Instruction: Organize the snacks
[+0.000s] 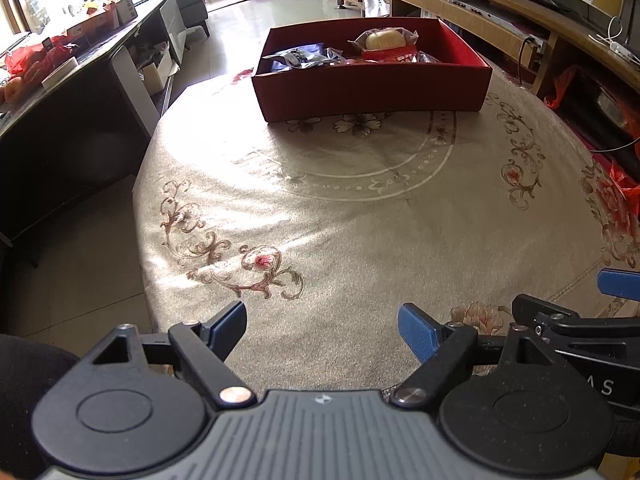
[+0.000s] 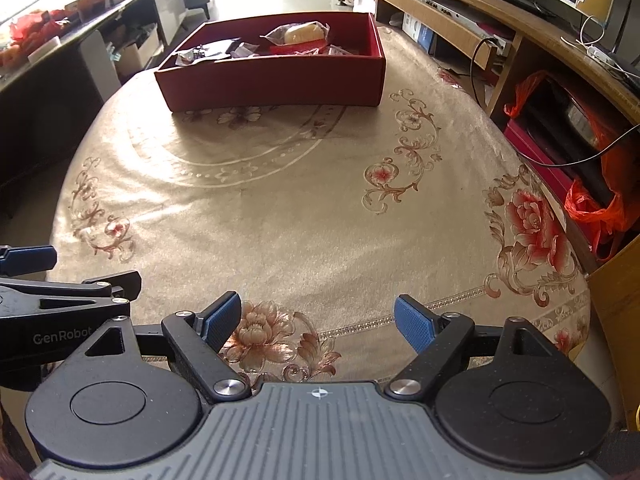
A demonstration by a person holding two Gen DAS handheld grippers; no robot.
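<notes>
Both the left gripper (image 1: 322, 330) and right gripper (image 2: 318, 322) are hovering agape and empty, the snacks (image 1: 384, 39) sitting in the box (image 1: 372, 88), seemingly finished.

The red box's (image 2: 272, 80) near wall hides the lower snacks — the silver packets' (image 1: 304, 58) print is too small to tell.

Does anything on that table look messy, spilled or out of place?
Nothing stands out. The snacks all lie inside the red box, which sits flat on the tablecloth, with nothing spilled. Both grippers, left and right, are open.
</notes>
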